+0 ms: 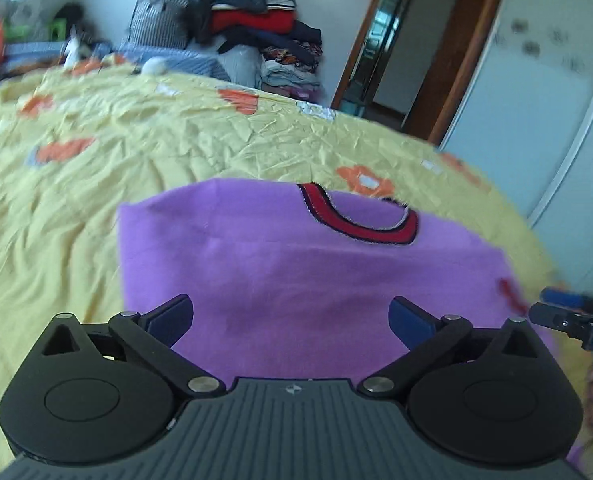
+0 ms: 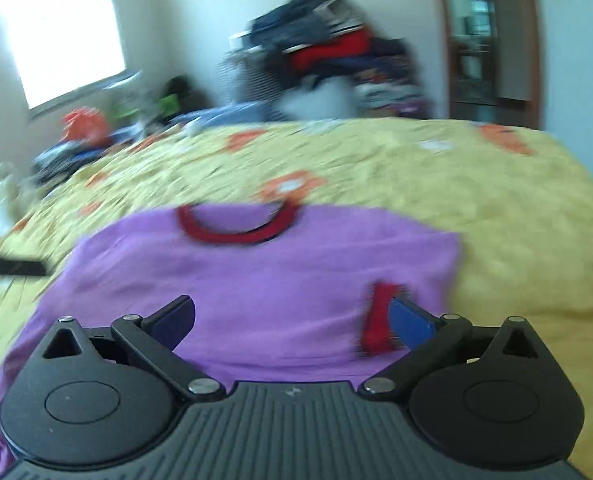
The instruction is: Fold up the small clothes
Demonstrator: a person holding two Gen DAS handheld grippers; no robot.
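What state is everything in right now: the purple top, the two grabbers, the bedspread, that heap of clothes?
Purple top: lying on the bed, sides folded in, not gripped.
Left gripper: open, empty.
Right gripper: open, empty.
Yellow bedspread: spread out, wrinkled.
Clothes pile: heaped untidily.

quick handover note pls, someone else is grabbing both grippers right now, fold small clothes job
Left gripper: open, nothing between its fingers, held over the near part of the purple top.
Right gripper: open, empty, also over the top, beside a red cuff.
The top lies flat on the yellow floral bedspread, red collar at the far end. Both side edges look straight and a red cuff lies on the body, so the sleeves seem folded in; blur leaves that unsure.
Left: fold the near end up toward the collar, then set it aside. A pile of clothes sits beyond the bed.
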